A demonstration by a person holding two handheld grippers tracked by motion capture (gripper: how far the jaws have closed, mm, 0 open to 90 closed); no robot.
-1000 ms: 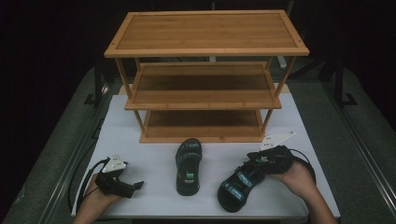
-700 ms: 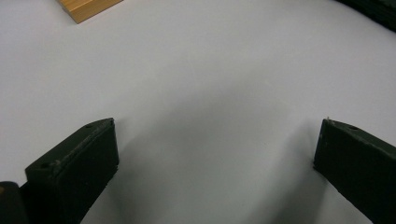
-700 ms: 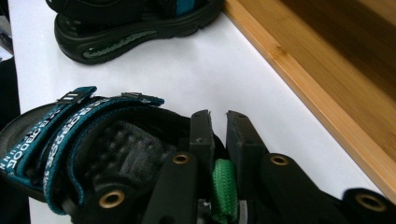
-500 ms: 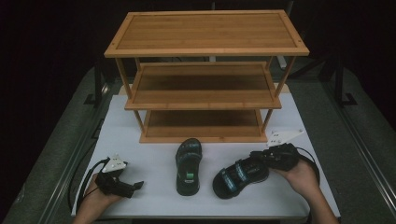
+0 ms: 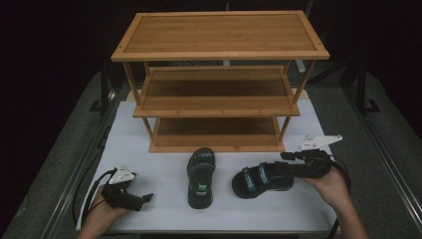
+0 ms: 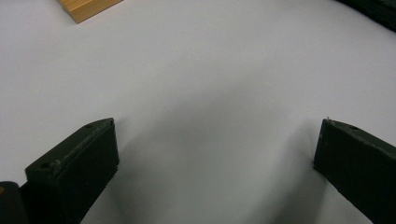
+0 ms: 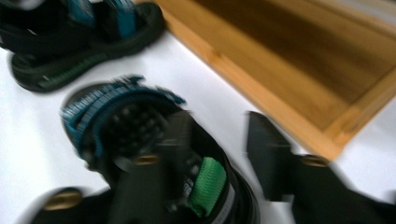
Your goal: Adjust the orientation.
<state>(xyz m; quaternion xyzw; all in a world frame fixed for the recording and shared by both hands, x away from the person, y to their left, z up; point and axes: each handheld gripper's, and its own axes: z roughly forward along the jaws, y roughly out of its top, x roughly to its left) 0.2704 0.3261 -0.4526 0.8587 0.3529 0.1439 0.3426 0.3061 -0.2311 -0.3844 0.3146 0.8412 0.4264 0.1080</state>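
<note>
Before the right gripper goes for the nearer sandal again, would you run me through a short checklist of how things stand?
1. Right gripper at the heel of the right sandal: ok; its jaws have just been opening.
2. Firm grip on that sandal: not ok; in the blurred right gripper view one jaw lies over the heel, the other stands beside it.
3. Right sandal flat on the table: ok.
4. Left sandal apart from it: ok, a gap shows.
5. Bottom shelf of the rack free: ok.
6. Left gripper out of the way: ok, open over bare table.
</note>
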